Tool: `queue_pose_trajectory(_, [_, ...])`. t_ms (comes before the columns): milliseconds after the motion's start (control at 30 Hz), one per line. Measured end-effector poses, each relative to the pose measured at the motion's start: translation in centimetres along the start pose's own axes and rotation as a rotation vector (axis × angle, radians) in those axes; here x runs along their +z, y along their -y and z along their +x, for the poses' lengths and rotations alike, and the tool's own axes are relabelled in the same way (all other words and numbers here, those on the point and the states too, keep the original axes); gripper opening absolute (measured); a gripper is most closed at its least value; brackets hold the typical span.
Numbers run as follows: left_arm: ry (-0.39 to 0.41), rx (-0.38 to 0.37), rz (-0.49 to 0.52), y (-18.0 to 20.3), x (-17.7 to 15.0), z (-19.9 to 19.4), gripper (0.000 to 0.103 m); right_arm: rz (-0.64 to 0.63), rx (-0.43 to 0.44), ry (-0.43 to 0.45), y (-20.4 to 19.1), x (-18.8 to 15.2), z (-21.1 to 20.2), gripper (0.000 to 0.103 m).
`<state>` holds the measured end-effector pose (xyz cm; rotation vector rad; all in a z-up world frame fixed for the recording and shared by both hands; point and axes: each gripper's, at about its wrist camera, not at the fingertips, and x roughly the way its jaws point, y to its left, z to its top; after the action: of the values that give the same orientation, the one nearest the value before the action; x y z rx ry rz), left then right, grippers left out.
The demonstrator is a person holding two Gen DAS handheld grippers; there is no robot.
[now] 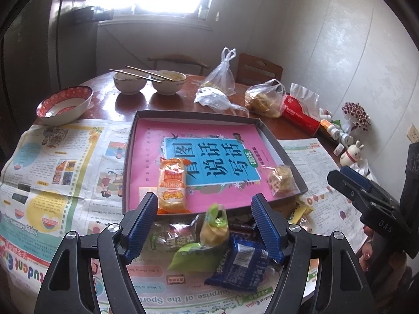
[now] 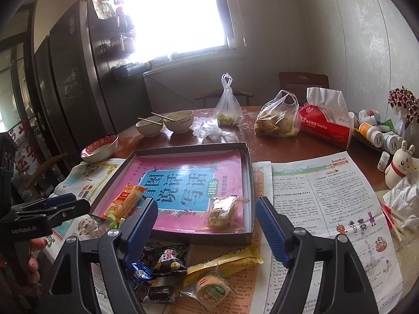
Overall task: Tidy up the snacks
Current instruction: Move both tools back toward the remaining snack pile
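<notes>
Fingers of both grippers, left and right, gape empty, so we should single out one wrapped snack, like the dark blue foil packet, before closing, then lift it into the shallow grey cardboard tray.

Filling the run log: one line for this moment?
tray: orange snack pack, clear-wrapped snack inside | snack pile outside | left gripper open, empty | right gripper open, empty

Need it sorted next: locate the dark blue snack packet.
In the left wrist view, the dark blue packet lies on the newspaper beside the green packet.
</notes>
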<state>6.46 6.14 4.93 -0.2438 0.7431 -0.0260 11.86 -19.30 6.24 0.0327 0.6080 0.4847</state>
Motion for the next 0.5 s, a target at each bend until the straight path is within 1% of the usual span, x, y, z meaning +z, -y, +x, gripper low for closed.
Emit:
queue_pose_trajectory(267, [-0.023, -0.024, 0.046, 1.5, -0.8, 0.1, 0.076, -0.018, -0.004, 0.01, -0.2, -0.4, -0.8, 0.078])
queue_pose_trajectory(500, [-0.029, -0.025, 0.07, 2.1, -1.1, -0.1, 0.076, -0.024, -0.008, 0.01, -0.1, -0.7, -1.0, 0.08])
